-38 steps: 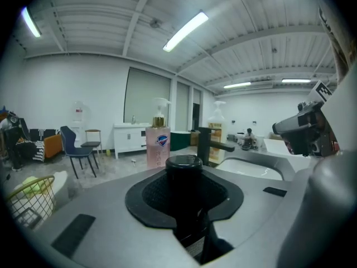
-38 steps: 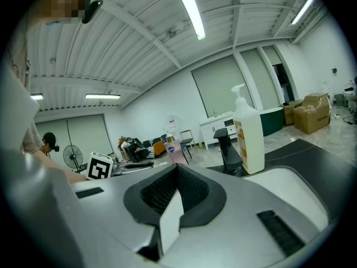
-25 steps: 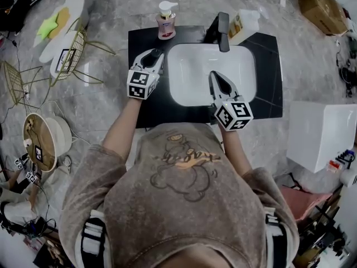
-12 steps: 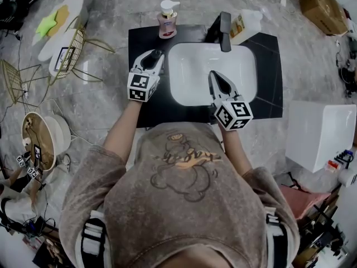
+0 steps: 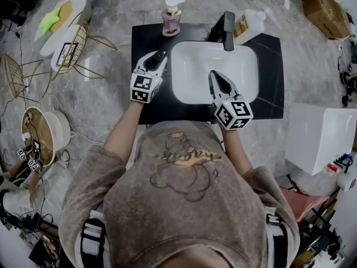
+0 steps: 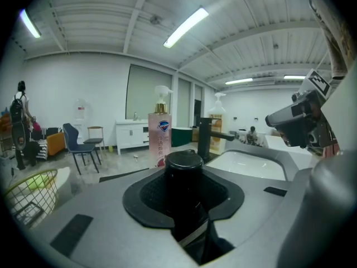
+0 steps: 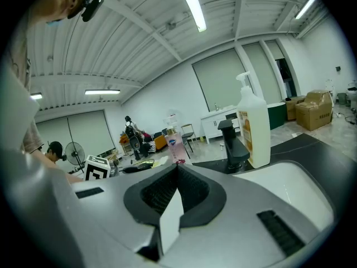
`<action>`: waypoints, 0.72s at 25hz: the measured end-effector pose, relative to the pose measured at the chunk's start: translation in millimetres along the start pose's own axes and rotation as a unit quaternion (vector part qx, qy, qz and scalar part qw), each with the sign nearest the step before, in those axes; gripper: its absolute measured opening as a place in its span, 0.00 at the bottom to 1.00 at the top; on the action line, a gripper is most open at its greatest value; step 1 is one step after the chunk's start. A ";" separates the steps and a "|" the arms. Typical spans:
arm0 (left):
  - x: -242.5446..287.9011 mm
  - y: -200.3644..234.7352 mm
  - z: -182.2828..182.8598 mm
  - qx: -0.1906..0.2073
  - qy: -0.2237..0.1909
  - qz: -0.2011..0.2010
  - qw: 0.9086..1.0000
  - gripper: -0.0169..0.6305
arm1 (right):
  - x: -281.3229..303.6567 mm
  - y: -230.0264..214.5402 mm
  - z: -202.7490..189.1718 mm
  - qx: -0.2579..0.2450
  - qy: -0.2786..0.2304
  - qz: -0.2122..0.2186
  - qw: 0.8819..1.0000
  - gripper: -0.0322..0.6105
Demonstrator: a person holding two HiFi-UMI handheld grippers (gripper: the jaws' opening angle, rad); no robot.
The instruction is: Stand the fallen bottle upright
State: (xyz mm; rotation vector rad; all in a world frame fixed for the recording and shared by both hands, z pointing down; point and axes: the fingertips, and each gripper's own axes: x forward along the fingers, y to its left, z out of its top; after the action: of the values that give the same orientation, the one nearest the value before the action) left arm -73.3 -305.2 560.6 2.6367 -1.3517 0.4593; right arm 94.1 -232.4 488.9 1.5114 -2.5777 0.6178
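Black bottle [image 6: 183, 175] is seen pinched between the jaws of the left gripper [image 5: 154, 60], cap up and body vertical in the left gripper view. It is placed over the dark counter [image 5: 268, 66], at the left edge of the white sink [image 5: 215, 66], left of centre in the head view.

- Progress: the tipping-up is judged done or nearly so, since the bottle is no longer lying down. Whether its base rests on the counter cannot be told; the foot is hidden by the jaws. What is left, by this reading: the base to be settled flat, the grip to be let go, the gripper to be drawn clear without a knock.
- Right gripper [image 5: 217, 78]: jaws pressed together, nothing between them. It is held over the lower right part of the sink, well apart from the bottle.

Surface: matt black slab with the basin set into it and a black tap [image 5: 228, 24] at the upper rim. A pink pump bottle [image 5: 171, 18] stands at the upper left corner of the counter, and a white pump bottle [image 5: 251, 22] to the right of the tap. Both are upright.

Room: grey marbled floor [image 5: 111, 99]. A wire basket [image 5: 72, 49] is noted at upper left, a cardboard box [image 5: 321, 4] at upper right, and a white cabinet [image 5: 318, 133] at right. Strip lights [image 6: 187, 25], a blue chair [image 6: 78, 144] and white cupboards are seen in the left gripper view.
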 end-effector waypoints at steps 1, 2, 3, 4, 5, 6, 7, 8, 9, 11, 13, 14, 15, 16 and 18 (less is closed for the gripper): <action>-0.2 0.1 -1.0 -0.002 0.001 0.001 1.000 0.21 | -0.5 0.5 -0.3 0.000 0.000 0.001 1.000 0.05; -0.3 0.2 -1.9 -0.002 0.003 0.002 1.000 0.21 | -1.3 0.9 -0.6 0.000 0.000 0.001 1.000 0.05; -0.5 0.3 -2.1 -0.003 0.005 0.003 1.000 0.21 | -2.3 1.2 -0.9 -0.001 0.000 0.001 1.000 0.05; -0.8 0.2 -1.6 -0.004 0.006 0.004 1.000 0.20 | -3.5 1.4 -1.1 -0.001 -0.001 0.001 1.000 0.05; -1.2 -0.2 -0.6 -0.005 0.007 0.004 1.000 0.20 | -4.8 1.7 -1.2 -0.002 -0.001 0.001 1.000 0.05; -1.5 -0.6 -0.1 -0.007 0.007 0.002 1.000 0.21 | -6.3 2.2 -1.3 -0.002 -0.002 0.000 1.000 0.05; -1.9 -1.1 -0.4 -0.009 0.006 0.000 1.000 0.21 | -7.8 3.0 -1.1 -0.002 -0.002 0.000 1.000 0.05; -2.6 -1.8 -0.8 -0.011 0.007 -0.002 1.000 0.22 | -9.3 3.9 -0.9 -0.002 -0.002 0.001 1.000 0.05; -3.7 -2.6 -0.6 -0.014 0.008 -0.004 1.000 0.26 | -10.6 4.7 -0.6 -0.003 -0.003 0.001 1.000 0.05; -6.2 -4.0 2.3 -0.017 0.008 -0.006 1.000 0.33 | -12.5 6.4 -0.1 -0.003 -0.005 0.002 1.000 0.05; -9.0 -5.1 6.5 -0.017 0.006 -0.008 1.000 0.37 | -14.1 7.9 0.3 -0.005 -0.008 0.005 1.000 0.05; -11.2 -5.8 10.0 -0.017 0.003 -0.009 1.000 0.38 | -14.8 8.9 0.5 -0.006 -0.009 0.006 1.000 0.05; -14.2 -6.3 14.4 -0.017 -0.002 -0.009 1.000 0.39 | -15.6 10.2 0.8 -0.007 -0.010 0.008 1.000 0.05; -17.6 -6.7 19.3 -0.018 -0.007 -0.008 1.000 0.39 | -16.2 11.6 1.2 -0.008 -0.010 0.010 1.000 0.05; -24.7 -7.4 28.4 -0.020 -0.015 -0.007 1.000 0.40 | -16.8 14.0 2.0 -0.011 -0.012 0.015 1.000 0.05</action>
State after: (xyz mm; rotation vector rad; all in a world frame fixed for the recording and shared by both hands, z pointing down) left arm -75.1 -289.4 525.7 2.6294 -1.3354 0.3894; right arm 90.9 -213.5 478.2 1.4861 -2.6199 0.5769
